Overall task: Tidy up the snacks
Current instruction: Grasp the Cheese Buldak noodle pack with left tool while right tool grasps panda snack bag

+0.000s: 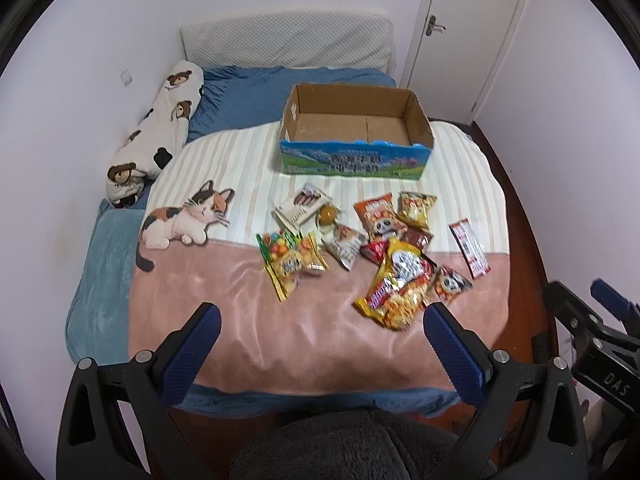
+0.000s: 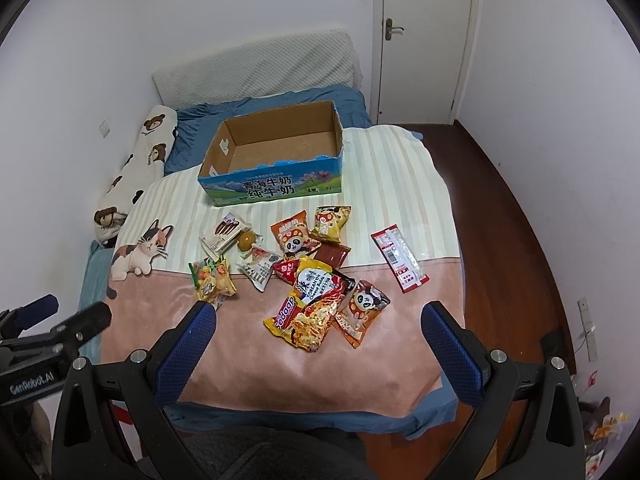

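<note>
Several snack packets lie scattered on the bed blanket (image 1: 248,340): a yellow noodle pack (image 1: 396,284) (image 2: 310,308), a candy bag (image 1: 290,260) (image 2: 212,280), panda packets (image 1: 380,216) (image 2: 294,236), a red-white sachet (image 1: 469,248) (image 2: 400,258). An open cardboard box (image 1: 356,136) (image 2: 276,152) stands empty behind them. My left gripper (image 1: 320,320) hovers open above the blanket's near edge, nothing between its fingers. My right gripper (image 2: 318,320) is open too, just short of the noodle pack. Each gripper shows at the other view's side.
A bear-print pillow (image 1: 152,136) lies along the left wall. A grey headboard cushion (image 1: 288,44) and a white door (image 2: 424,40) are behind the bed. Dark wooden floor (image 2: 512,216) runs along the bed's right side. Dark fabric (image 1: 352,448) fills the bottom of the views.
</note>
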### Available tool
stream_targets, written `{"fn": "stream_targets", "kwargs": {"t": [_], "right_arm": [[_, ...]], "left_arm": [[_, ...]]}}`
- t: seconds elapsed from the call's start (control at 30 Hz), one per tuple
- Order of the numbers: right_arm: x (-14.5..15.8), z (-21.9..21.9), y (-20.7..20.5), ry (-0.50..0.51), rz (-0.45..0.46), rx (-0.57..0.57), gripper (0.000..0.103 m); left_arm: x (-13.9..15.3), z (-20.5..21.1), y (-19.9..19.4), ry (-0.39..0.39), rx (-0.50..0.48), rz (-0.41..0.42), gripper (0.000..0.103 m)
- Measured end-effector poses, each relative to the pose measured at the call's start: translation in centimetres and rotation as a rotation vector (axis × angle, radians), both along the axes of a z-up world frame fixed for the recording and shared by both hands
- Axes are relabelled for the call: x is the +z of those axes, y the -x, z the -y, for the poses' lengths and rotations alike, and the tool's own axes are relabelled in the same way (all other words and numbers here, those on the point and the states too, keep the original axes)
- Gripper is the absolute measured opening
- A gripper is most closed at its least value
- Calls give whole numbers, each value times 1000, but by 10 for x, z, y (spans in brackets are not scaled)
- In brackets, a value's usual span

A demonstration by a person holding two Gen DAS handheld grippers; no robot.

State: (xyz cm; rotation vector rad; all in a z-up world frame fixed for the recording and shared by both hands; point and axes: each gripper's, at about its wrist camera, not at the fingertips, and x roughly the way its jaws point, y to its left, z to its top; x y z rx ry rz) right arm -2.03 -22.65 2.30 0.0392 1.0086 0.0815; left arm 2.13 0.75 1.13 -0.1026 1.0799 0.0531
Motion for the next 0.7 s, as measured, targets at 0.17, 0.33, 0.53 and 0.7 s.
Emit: {"fn": "stream_targets", "kwargs": {"t": [0.17,0.33,0.53,0.7], "right_arm": [[-42,16,-27,-64,-100,-53,103],[-116,34,-54,-160,-251,-115,103],[-203,69,-82,-172,-362,-221,103],[-253,103,-97,-207,-414,-281,92]], "left_arm": [[-30,-4,-29,-53,41,-5,103],[-87,-8,-64,-88,64,-92,103],[-158,29,-103,-51,-42,-211,103],[-221,85,-136,8,-183,-334,103]]}}
